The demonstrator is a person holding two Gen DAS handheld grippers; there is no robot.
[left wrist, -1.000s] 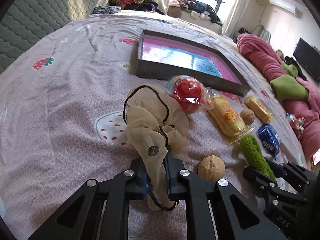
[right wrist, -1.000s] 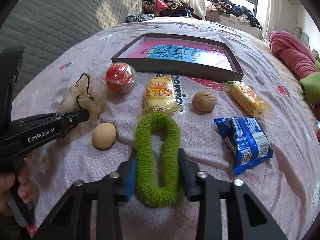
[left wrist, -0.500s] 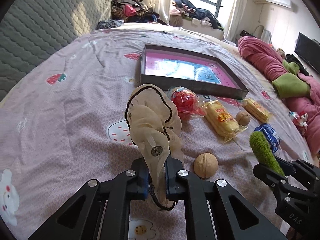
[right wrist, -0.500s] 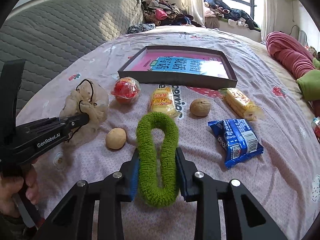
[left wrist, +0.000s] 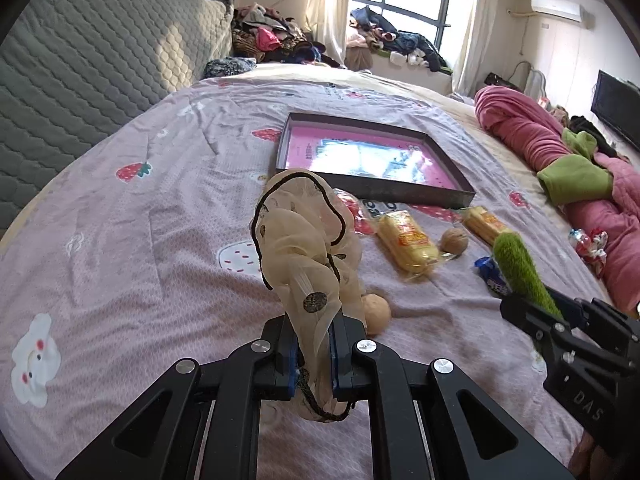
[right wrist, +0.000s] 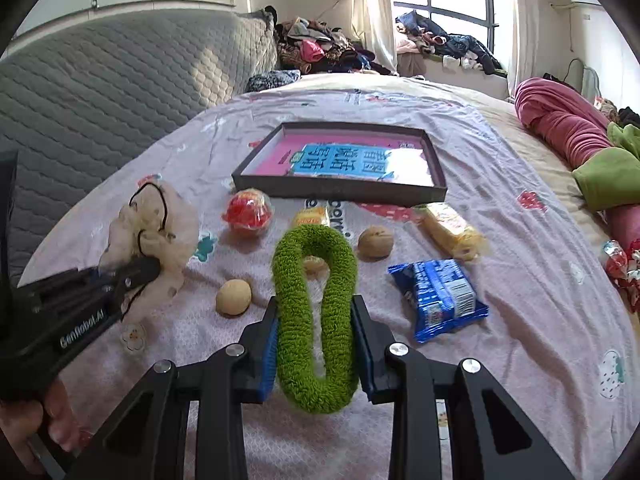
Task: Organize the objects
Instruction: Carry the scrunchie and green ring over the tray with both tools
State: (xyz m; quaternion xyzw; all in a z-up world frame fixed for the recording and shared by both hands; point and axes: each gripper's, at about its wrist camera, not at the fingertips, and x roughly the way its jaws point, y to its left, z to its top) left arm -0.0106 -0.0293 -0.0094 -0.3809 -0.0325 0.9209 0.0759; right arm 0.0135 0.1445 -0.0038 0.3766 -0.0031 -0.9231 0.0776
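My left gripper (left wrist: 314,350) is shut on a beige gauzy scrunchie (left wrist: 306,240) with a black cord, held up above the bed; the same scrunchie (right wrist: 154,224) and gripper (right wrist: 142,270) show at the left of the right wrist view. My right gripper (right wrist: 316,338) is shut on a fuzzy green loop (right wrist: 314,308), also lifted; its green tip (left wrist: 520,270) shows at the right of the left wrist view. A dark shallow box (right wrist: 340,164) with a pink and blue bottom lies further back on the bed (right wrist: 540,320).
On the bed lie two walnuts (right wrist: 234,297) (right wrist: 375,242), a red wrapped ball (right wrist: 247,212), two yellow snack packs (left wrist: 406,240) (right wrist: 450,230) and a blue packet (right wrist: 438,298). Pink and green bedding (right wrist: 576,140) is piled at the right. A grey quilted headboard (left wrist: 80,80) stands at the left.
Both grippers have risen with their loads, so the bed and the things on it look further away. Grips are unchanged.
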